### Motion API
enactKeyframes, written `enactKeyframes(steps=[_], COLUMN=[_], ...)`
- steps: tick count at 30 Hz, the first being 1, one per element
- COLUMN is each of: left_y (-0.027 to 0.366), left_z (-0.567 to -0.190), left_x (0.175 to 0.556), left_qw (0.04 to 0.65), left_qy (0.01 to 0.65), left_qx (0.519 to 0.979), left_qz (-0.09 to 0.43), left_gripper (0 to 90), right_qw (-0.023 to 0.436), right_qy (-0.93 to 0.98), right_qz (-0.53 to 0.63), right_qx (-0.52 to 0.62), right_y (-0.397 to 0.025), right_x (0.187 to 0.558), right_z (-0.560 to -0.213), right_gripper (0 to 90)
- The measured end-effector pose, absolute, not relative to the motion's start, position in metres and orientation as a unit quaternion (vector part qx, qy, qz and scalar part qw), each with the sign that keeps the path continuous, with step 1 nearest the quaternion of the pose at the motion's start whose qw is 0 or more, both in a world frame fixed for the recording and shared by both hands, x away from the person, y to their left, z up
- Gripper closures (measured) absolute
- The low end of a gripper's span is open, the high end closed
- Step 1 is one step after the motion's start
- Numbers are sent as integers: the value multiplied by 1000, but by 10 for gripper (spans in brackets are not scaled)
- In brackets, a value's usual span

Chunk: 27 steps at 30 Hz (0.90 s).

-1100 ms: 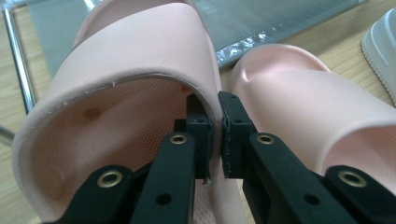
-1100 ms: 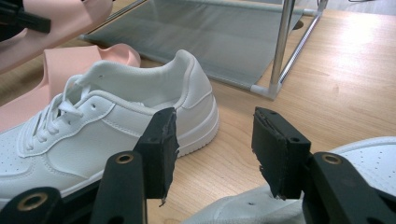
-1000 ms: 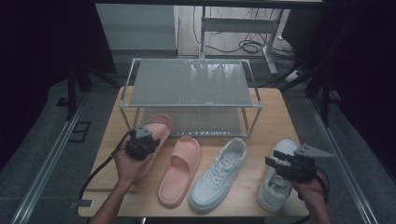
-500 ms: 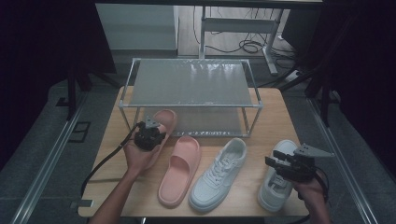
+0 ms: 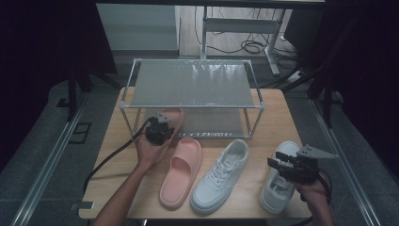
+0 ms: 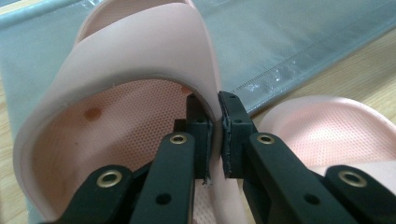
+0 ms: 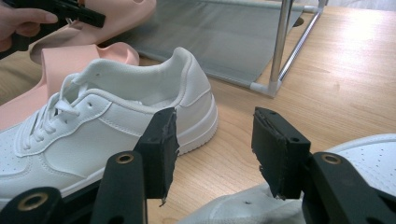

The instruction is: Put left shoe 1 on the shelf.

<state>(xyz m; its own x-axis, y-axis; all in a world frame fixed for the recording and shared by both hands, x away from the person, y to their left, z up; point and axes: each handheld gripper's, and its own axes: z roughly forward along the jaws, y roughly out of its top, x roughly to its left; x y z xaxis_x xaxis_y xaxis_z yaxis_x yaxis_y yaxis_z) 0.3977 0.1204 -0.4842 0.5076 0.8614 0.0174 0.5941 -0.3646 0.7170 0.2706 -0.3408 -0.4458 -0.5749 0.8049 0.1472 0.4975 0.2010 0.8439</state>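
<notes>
A pink slipper (image 6: 140, 60) is pinched by its strap between the jaws of the left hand-held gripper (image 6: 214, 135), which are pressed together on the strap's edge. In the high view this slipper (image 5: 173, 117) is seen at the front left of a metal shoe rack (image 5: 193, 84), its toe reaching over the rack's grey lower shelf (image 5: 211, 123), with the left hand-held gripper (image 5: 159, 130) at its heel end.

Just beside it, the second pink slipper (image 5: 179, 172) is laid flat on the wooden bench (image 5: 273, 117). Next to that a white sneaker (image 5: 220, 175) is set, its heel toward the rack. Farther right a second white sneaker (image 5: 278, 179) is placed near the bench's front edge.

The right hand-held gripper (image 5: 291, 167) is held over this second sneaker; its jaws are spread wide, with nothing between them, as is shown in the right gripper view (image 7: 212, 149).
</notes>
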Motion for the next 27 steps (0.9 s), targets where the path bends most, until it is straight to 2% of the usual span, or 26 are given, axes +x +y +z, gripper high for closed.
enactKeyframes(steps=[20,21,24,27], left_y=[107,107,109,111], left_z=[-499,-499,-497,-496], left_x=[416,416,415,411], left_qw=[318,318,314,315], left_qy=[456,457,459,455], left_qx=[805,805,808,811], left_qz=[205,205,194,189], left_gripper=[829,818,683,612], right_qw=[168,168,169,169], right_qy=[755,755,755,754], right_qz=[463,463,463,463], right_qx=[432,433,432,433], right_y=[-343,-343,-344,-344], right_x=[269,269,269,268], right_z=[-446,-446,-445,-445], right_gripper=[505,504,504,505])
